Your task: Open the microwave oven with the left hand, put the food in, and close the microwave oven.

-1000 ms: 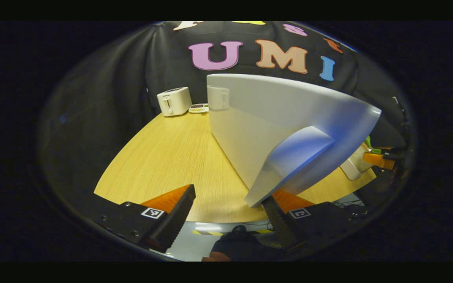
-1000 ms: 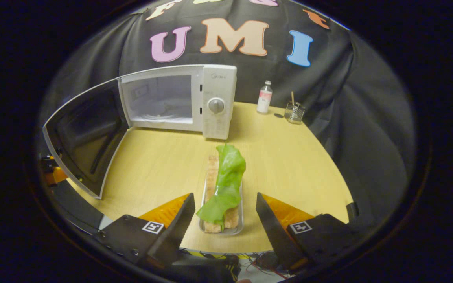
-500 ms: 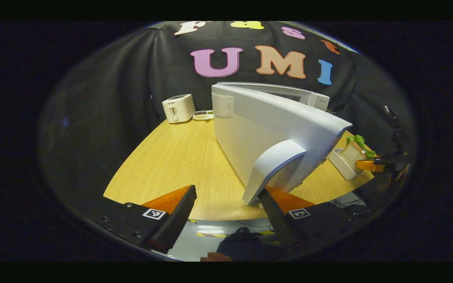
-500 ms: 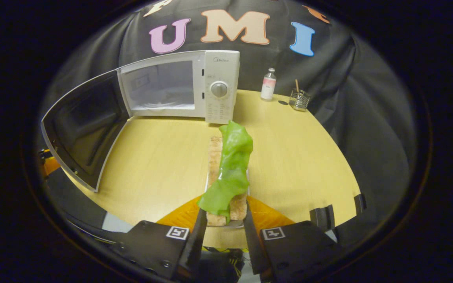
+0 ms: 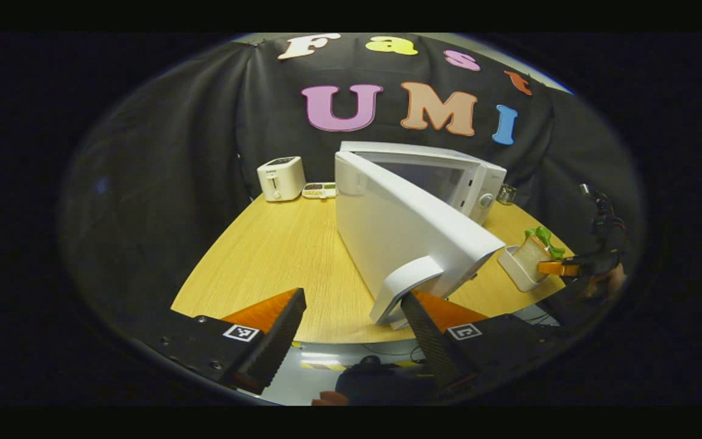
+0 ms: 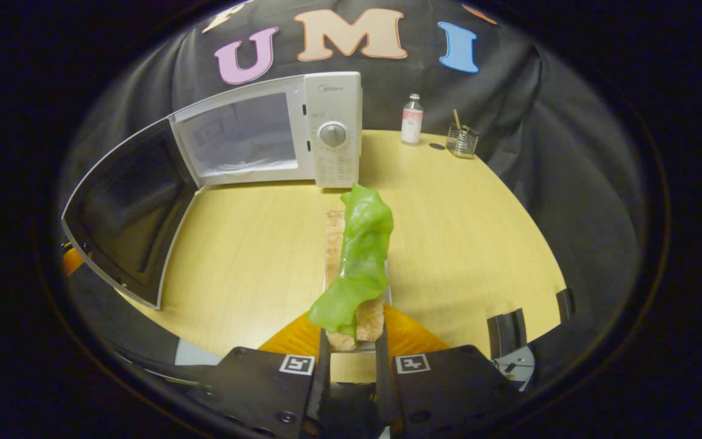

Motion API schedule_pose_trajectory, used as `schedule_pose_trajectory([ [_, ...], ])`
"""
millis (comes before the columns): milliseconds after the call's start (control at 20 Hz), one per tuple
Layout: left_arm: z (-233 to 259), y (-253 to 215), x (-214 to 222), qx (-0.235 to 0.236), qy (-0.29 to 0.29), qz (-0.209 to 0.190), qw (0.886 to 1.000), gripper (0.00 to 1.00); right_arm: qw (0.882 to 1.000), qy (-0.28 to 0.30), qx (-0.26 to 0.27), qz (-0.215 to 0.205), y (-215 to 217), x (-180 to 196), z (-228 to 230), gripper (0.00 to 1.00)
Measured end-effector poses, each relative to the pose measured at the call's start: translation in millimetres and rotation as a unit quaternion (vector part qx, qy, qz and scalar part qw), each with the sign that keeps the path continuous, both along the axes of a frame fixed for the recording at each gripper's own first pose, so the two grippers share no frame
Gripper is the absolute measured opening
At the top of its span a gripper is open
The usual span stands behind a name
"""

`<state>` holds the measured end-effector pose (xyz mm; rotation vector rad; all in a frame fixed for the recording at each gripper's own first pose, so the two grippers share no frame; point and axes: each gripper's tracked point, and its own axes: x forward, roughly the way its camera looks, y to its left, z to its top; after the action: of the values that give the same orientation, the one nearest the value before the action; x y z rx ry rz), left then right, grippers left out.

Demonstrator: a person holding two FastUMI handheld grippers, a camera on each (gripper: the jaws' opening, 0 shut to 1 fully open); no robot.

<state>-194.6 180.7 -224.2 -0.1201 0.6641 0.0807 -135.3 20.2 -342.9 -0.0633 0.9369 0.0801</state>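
Here the right gripper (image 6: 348,360) grips the near end of the tray (image 6: 387,286), which holds toast (image 6: 333,244) topped with a lettuce leaf (image 6: 360,250), in front of the microwave oven (image 6: 302,131). The left gripper (image 5: 351,332) stands wide, its fingers by the handle (image 5: 403,286) of the open door (image 5: 400,231); the microwave cavity (image 6: 241,137) holds no food.

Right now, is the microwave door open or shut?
Open. In the right gripper view the microwave door is swung wide to the left, leaving the cavity exposed; no food shows inside it.
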Motion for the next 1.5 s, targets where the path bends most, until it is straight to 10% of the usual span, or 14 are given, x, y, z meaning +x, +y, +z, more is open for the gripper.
schedule_pose_trajectory([
  [650,4.8,0.7,-8.7,0.016,-0.011,-0.02,1.0,0.95,0.999,-0.03,0.037,0.013,19.1,51.2,53.1,0.29],
  [1500,14.3,71.3,-29.7,0.04,-0.024,0.049,0.998,0.94,0.981,0.03,0.189,-0.001,183.1,137.9,25.9,0.34],
])
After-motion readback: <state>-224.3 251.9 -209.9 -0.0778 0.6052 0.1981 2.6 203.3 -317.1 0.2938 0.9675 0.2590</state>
